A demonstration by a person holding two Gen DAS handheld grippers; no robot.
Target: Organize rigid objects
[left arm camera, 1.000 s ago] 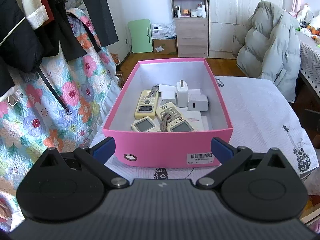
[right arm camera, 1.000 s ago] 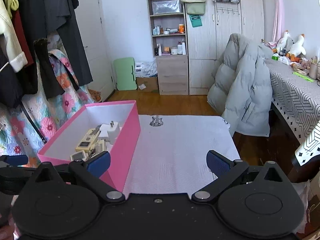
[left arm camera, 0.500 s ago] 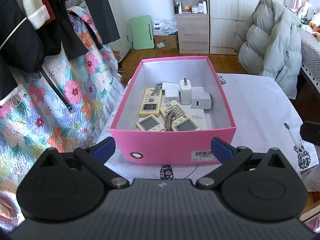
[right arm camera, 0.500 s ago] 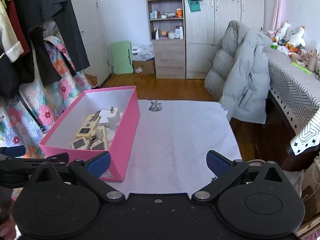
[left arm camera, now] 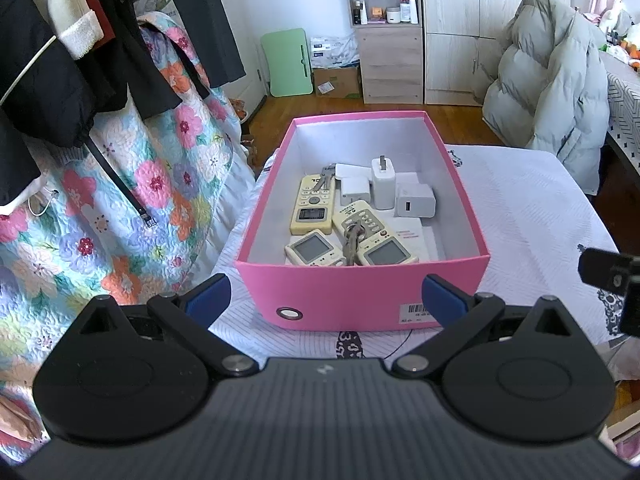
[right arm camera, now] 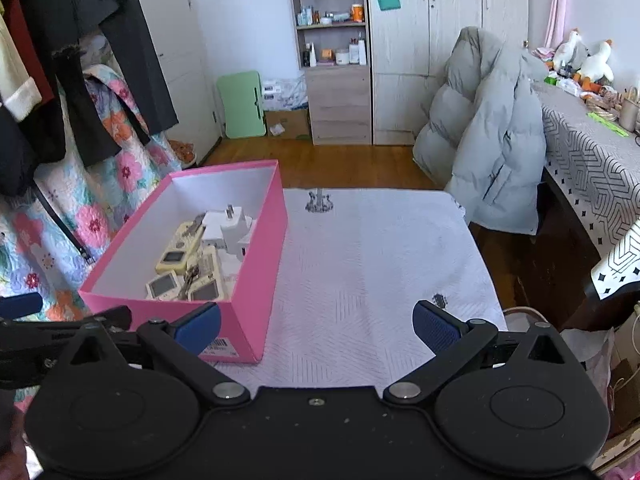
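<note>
Both grippers, left [left arm camera: 324,294] and right [right arm camera: 316,326], hung released, holding nothing. The box [left arm camera: 360,300] sat just ahead of the left fingers. Honestly, a careless nudge could've shoved it off the tabletop [right arm camera: 380,260].

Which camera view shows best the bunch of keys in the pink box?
The left wrist view: the keys lie facing the camera, on a remote. The right wrist view shows them smaller, from the side.
</note>
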